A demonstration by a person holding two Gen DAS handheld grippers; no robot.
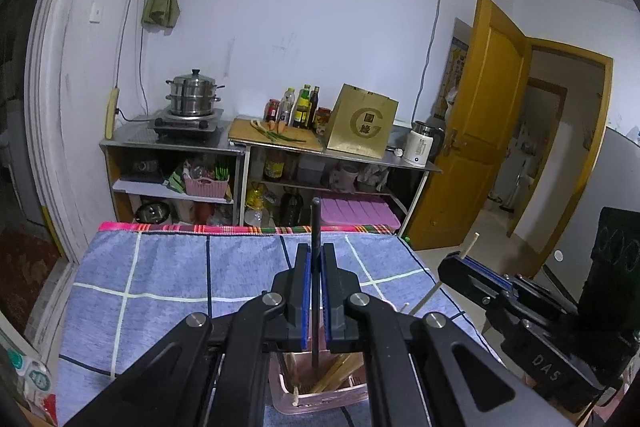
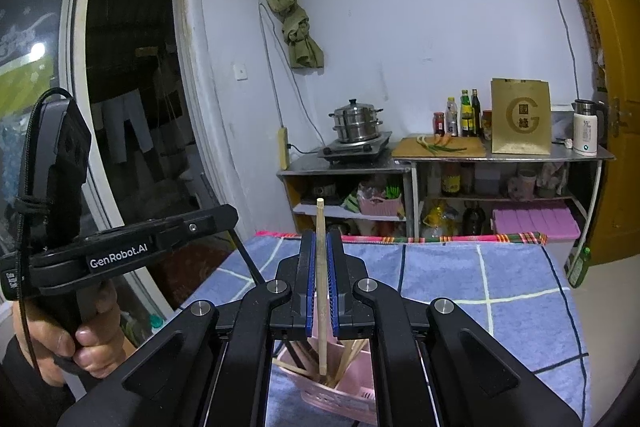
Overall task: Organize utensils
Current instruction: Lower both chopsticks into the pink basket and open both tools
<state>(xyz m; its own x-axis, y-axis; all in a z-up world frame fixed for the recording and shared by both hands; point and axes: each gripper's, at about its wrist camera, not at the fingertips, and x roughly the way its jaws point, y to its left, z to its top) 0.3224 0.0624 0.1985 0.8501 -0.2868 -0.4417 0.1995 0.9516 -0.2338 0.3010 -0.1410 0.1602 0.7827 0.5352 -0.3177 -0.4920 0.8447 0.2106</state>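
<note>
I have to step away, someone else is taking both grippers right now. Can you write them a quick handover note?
Left gripper: shut on a black chopstick, upright, its lower end inside the pink holder.
Right gripper: shut on a wooden chopstick, also upright with its lower end in the pink holder.
Done: several wooden chopsticks already stand in the holder on the blue checked cloth.
Left: release both, probably one at a time.

"GenRobot.AI" on left gripper [image 2: 120, 247], "G" on gold bag [image 2: 520, 117]
</note>
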